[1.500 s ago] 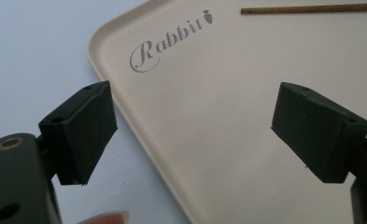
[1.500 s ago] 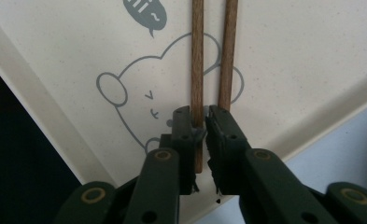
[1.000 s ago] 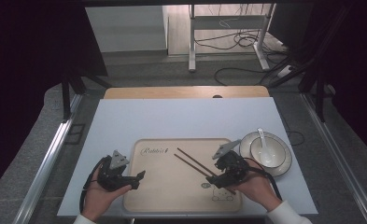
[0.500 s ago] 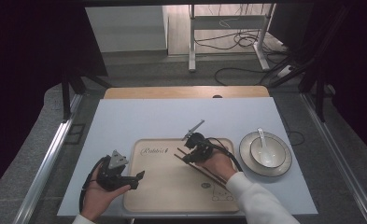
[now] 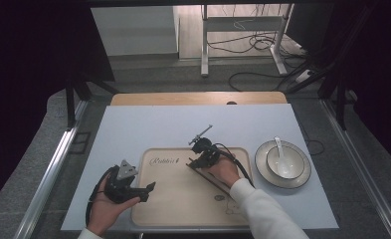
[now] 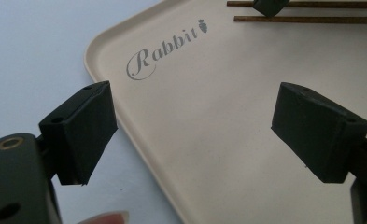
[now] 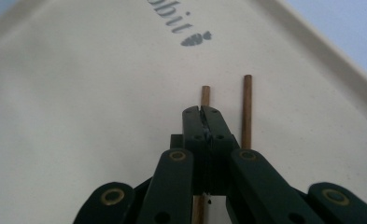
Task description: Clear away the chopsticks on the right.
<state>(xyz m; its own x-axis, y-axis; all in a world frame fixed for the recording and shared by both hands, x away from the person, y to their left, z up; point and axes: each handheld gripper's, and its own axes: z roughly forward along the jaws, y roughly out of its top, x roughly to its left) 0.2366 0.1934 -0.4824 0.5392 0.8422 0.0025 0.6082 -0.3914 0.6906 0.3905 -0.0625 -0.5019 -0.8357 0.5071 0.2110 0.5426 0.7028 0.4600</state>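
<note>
Right tool (image 7: 202, 110) has just snapped closed over one chopstick (image 7: 205, 95) on the beige tray (image 5: 183, 199), looks pinched, though the contact is hidden. Left tool (image 6: 190, 133) is released above the tray's corner.

The left hand-held gripper (image 5: 150, 187) sits low at the near left, cradled in the left hand (image 5: 108, 206), its two black jaws standing wide apart with nothing between them. The right hand-held gripper (image 5: 189, 164) is stretched forward on an arm in a white sleeve (image 5: 262, 211), the right hand (image 5: 225, 171) wrapped around its body. Its jaws are pressed together and point away from the person.
</note>
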